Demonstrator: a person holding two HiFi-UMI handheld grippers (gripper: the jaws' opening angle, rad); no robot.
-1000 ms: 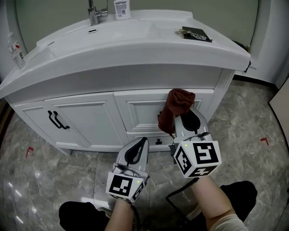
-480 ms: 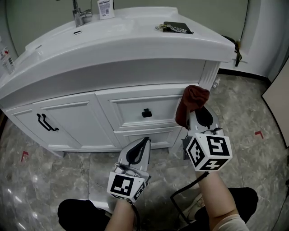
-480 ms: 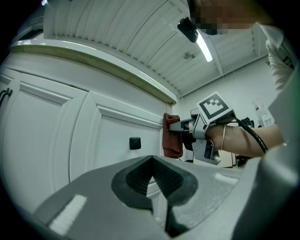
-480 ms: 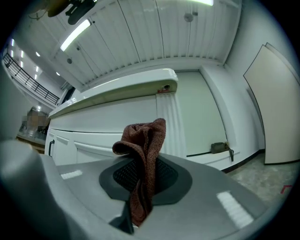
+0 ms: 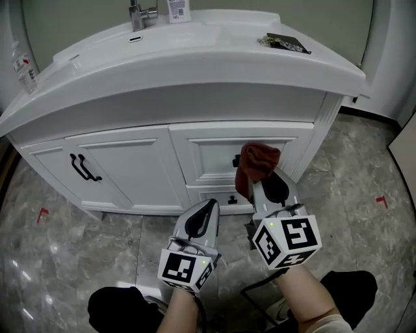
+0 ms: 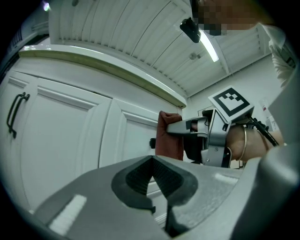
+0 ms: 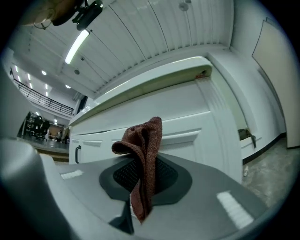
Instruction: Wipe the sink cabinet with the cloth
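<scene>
- Grey marbled floor tiles (image 5: 58, 247) run under a white sink cabinet (image 5: 130, 172) with a curved countertop; a faucet (image 5: 138, 14) stands at the back edge.
- The right gripper (image 5: 265, 174) has its jaws clamped on a rust-red cloth (image 5: 259, 161); a wad bunches above the jaw tips and a tail hangs down between them.
- The cloth sits at the upper drawer front (image 5: 208, 153), just beside the black knob (image 5: 235, 160); whether it touches the paint, I cannot tell.
- The left gripper (image 5: 209, 205) hangs lower, jaws pressed together on nothing, pointed at the cabinet's foot.
- The cloth looks light, soft and limp; it will likely fold under pressure rather than push back; a deep pinch near its middle, leaving a wad ahead of the tips, seems best; the knob and panel mouldings could snag it and drag it free.
</scene>
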